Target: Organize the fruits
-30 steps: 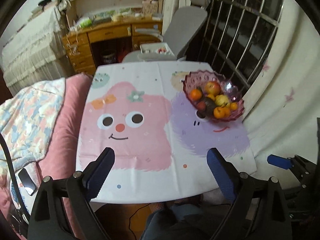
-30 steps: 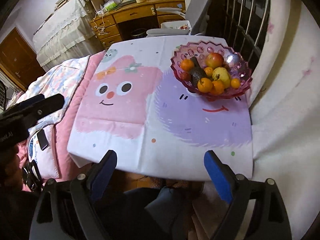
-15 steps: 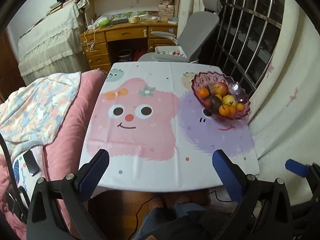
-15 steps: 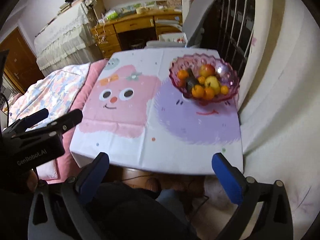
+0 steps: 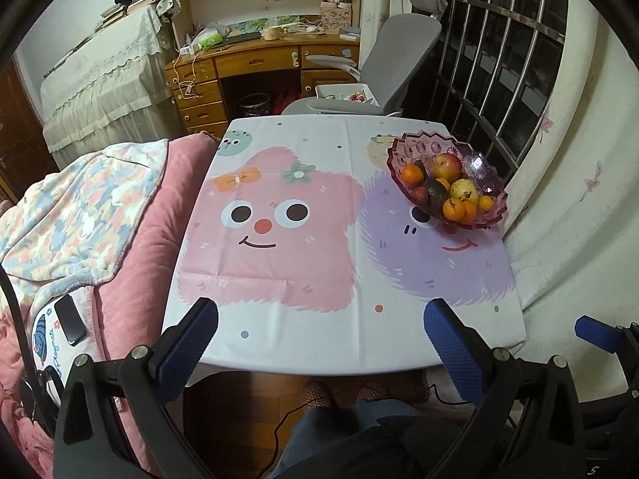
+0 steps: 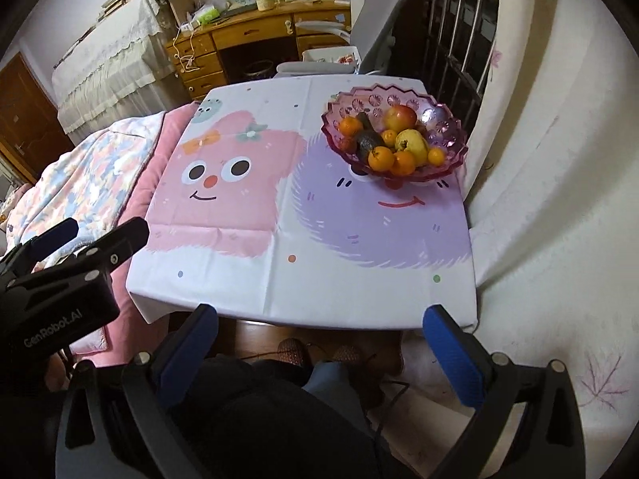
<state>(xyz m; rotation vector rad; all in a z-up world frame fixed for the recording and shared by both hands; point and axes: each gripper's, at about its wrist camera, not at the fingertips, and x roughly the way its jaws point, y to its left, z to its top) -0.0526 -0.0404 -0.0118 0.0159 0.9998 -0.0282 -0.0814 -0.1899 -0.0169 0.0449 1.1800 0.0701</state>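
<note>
A pink glass bowl (image 5: 411, 147) (image 6: 339, 107) stands at the table's far right corner. It holds an apple (image 5: 447, 166) (image 6: 400, 117), a yellow pear (image 5: 463, 191) (image 6: 411, 143), an avocado (image 5: 437, 193) (image 6: 366, 140) and several oranges (image 5: 454, 209) (image 6: 381, 158). My left gripper (image 5: 319, 343) is open and empty, held above the table's near edge. My right gripper (image 6: 319, 347) is open and empty, back from the near edge, over the person's lap. The left gripper also shows at the left of the right wrist view (image 6: 80, 247).
The table (image 5: 319, 339) carries a cloth with pink and purple cartoon faces. A bed with a pink quilt (image 5: 131, 247) borders its left side, with a phone (image 5: 70, 319) on it. A grey chair (image 5: 383, 64) and wooden desk (image 5: 247, 68) stand behind. A wall (image 6: 559, 199) is at right.
Both grippers have pulled back and up from the table, so it looks smaller and farther. Both stay open. The fruit and bowl have not moved.
</note>
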